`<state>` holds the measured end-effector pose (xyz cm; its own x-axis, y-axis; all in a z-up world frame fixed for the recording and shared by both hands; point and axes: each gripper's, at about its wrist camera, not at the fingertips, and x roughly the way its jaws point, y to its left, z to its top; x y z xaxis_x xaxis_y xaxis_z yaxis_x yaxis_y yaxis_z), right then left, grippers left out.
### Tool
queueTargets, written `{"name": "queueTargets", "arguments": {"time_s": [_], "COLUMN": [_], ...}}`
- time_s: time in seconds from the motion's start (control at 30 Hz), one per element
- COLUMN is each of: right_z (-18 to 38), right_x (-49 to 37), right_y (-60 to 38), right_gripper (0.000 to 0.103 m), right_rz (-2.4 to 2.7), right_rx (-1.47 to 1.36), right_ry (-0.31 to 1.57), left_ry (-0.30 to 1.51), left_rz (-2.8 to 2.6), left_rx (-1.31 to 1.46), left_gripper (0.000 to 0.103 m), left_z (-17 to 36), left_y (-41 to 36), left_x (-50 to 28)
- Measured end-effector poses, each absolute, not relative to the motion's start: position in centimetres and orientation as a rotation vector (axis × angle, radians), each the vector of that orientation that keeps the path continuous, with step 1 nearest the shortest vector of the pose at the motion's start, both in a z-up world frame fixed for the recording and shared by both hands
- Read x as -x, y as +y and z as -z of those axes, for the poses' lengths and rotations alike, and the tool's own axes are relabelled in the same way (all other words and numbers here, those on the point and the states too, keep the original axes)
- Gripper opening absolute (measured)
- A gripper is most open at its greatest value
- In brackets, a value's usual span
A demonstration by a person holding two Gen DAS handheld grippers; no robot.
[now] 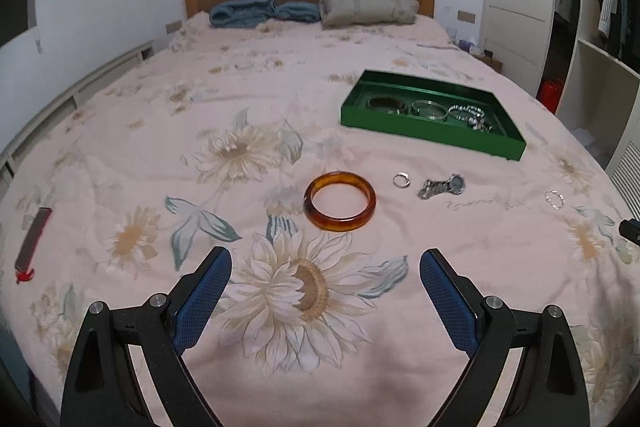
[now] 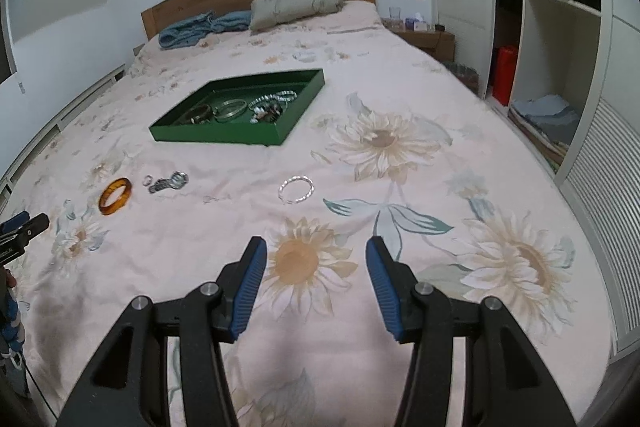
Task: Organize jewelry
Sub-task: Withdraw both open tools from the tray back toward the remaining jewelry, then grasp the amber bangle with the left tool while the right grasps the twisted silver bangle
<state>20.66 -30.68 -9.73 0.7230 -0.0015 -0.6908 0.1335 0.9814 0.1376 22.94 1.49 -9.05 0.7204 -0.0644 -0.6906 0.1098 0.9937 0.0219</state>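
Observation:
An amber bangle [image 1: 339, 201] lies on the floral bedspread just ahead of my open, empty left gripper [image 1: 326, 263]. To its right lie a small silver ring [image 1: 401, 180], a silver watch [image 1: 442, 186] and a silver bracelet [image 1: 555, 198]. A green tray [image 1: 432, 137] farther back holds several bangles and bracelets. In the right wrist view my open, empty right gripper [image 2: 316, 253] hovers short of the silver bracelet [image 2: 296, 189]. The amber bangle [image 2: 116, 195], the ring [image 2: 148, 180], the watch [image 2: 168, 183] and the tray [image 2: 224, 135] lie to the left.
Folded blue cloth [image 1: 256, 13] and a grey jacket [image 1: 366, 5] lie by the wooden headboard. A dark flat object with a red end [image 1: 32, 243] lies at the bed's left. A white wardrobe [image 2: 560, 67] and a nightstand [image 2: 428, 41] stand on the right.

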Motion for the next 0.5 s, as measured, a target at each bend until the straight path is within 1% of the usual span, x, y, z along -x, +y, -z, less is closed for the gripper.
{"name": "queueTargets", "arguments": {"time_s": [0.13,0.33,0.4,0.5], "right_z": [11.7,13.2,13.4,13.8], "right_x": [-22.7,-25.5,-26.6,-28.3], "right_y": [-30.9,-30.7,-30.7,-30.7], "right_gripper": [0.050,0.050,0.050,0.050], "right_rz": [0.070,0.044,0.039,0.023], "right_rx": [-0.198,-0.192,-0.186,-0.183], "right_ry": [0.791,0.813,0.816,0.824], "left_ry": [0.792,0.804,0.807,0.827], "left_rz": [0.106,0.180,0.194,0.206], "left_rx": [-0.072,-0.078,-0.094,-0.105], "left_gripper": [0.094,0.093,0.089,0.086], "left_z": [10.6,11.4,11.7,12.4], "left_y": [1.0,-1.2,-2.0,-2.8], "left_x": [-25.4,-28.1,-28.9,-30.4]}}
